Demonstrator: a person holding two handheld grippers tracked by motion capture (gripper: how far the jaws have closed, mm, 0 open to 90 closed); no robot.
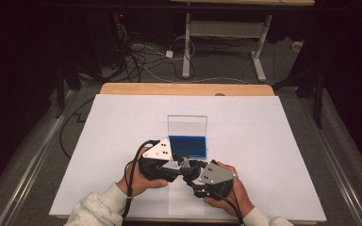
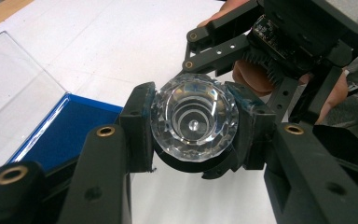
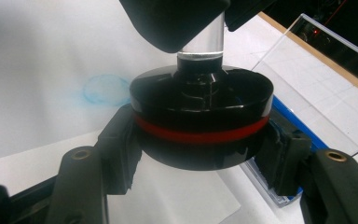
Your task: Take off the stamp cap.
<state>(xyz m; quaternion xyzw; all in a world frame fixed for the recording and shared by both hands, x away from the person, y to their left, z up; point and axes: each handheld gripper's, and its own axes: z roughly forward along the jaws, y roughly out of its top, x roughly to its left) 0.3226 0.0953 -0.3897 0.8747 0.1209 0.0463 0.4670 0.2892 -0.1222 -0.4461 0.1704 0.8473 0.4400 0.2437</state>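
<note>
A round stamp is held between both grippers just above the table, in front of the ink pad. Its clear faceted handle point(image 2: 193, 122) is clamped between the jaws of my left gripper point(image 2: 193, 128). Its black base with a red band point(image 3: 200, 122) is clamped between the jaws of my right gripper point(image 3: 200, 144). In the high view the left gripper point(image 1: 169, 165) and right gripper point(image 1: 197, 175) meet tip to tip at the stamp point(image 1: 184, 165). The blue ink pad point(image 1: 187, 146) lies open, with its clear lid point(image 1: 187, 125) standing up behind it.
A white sheet point(image 1: 122, 141) covers the wooden table point(image 1: 184, 88). A smaller slip of paper point(image 1: 184, 202) lies at the front edge under the hands. A faint blue ring of ink point(image 3: 105, 88) marks the sheet. Desk legs and cables are on the floor beyond.
</note>
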